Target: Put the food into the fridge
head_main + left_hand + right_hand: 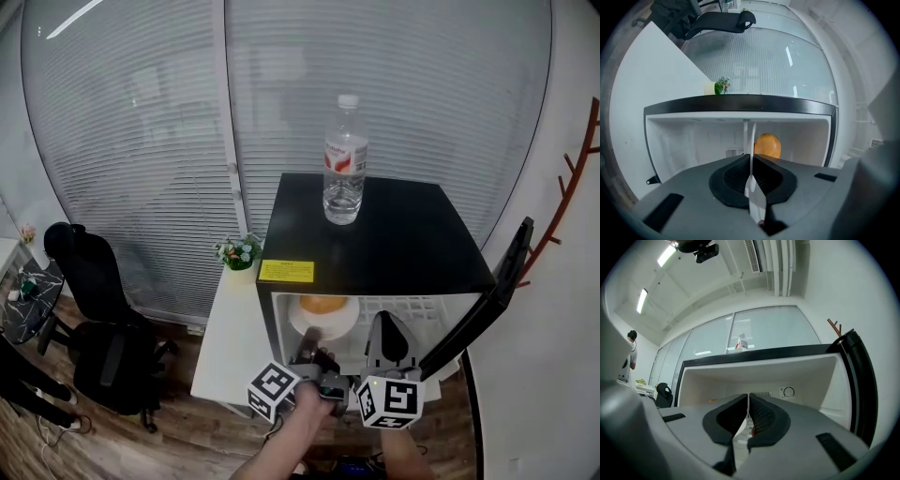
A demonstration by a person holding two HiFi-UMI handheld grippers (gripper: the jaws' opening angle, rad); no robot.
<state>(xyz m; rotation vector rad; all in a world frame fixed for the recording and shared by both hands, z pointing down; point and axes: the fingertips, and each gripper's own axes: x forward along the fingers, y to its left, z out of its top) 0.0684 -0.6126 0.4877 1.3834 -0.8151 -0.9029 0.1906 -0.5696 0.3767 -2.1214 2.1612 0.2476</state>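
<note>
Pinched between jaws of left gripper (309, 350): near rim of white plate (339, 323), orange food (322, 304) on it, inside open fridge (375, 246). Pressed together, empty: jaws of right gripper (386, 339). Unreadable: yellow sticker (287, 271) on fridge front, red label on bottle (344, 169).

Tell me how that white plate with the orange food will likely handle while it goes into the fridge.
The plate looks stiff, so it is likely breakable if knocked. The left hand-held gripper pinches only its rim, so it may sag or twist. The rounded orange food sits loose and could roll if the plate tilts.

Wood floor (202, 441), black chair (92, 281), window blinds (141, 141) behind
</note>
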